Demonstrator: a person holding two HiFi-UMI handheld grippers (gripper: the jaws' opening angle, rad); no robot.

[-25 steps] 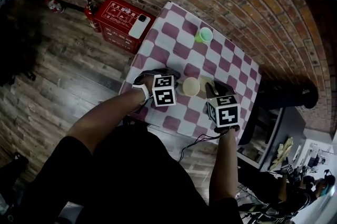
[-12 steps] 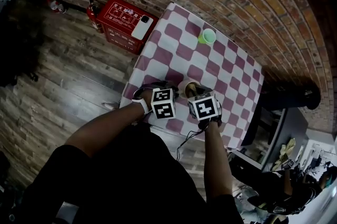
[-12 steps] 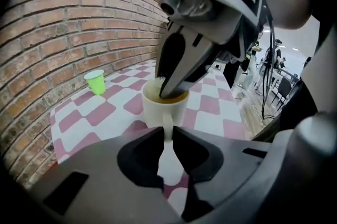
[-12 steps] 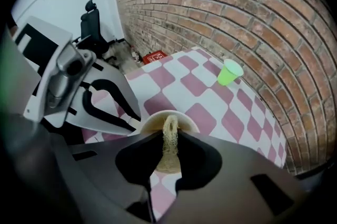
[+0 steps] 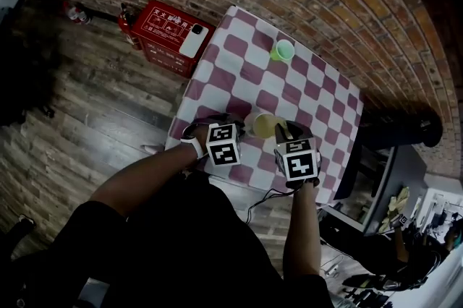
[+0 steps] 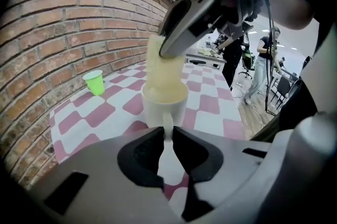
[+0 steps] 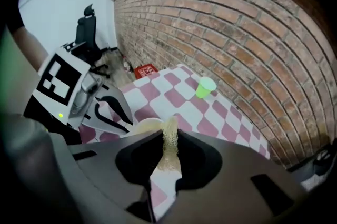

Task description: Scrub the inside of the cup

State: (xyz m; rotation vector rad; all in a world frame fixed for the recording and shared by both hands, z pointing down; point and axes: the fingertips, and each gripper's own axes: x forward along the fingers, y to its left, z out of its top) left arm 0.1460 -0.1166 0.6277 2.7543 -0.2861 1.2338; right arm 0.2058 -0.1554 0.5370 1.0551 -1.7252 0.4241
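A white cup (image 6: 164, 104) stands on the checked table (image 5: 239, 68). My left gripper (image 6: 167, 136) is shut on its handle, at the near left of the cup (image 5: 262, 125) in the head view. My right gripper (image 7: 169, 146) is shut on a yellow sponge (image 7: 170, 157). It comes in from the right and above. In the left gripper view the sponge (image 6: 159, 68) hangs from the right gripper's fingers (image 6: 181, 39) and its lower end sits in the cup's mouth. The inside of the cup below the rim is hidden.
A small green cup (image 5: 282, 50) stands at the far side of the table near the brick wall. A red box (image 5: 168, 32) with a phone (image 5: 194, 40) on it sits on the wooden floor left of the table. The table's near edge is right below my grippers.
The right gripper swung left over the cup with the sponge, then drew back a little to the right. The left gripper and the cup have hardly moved.
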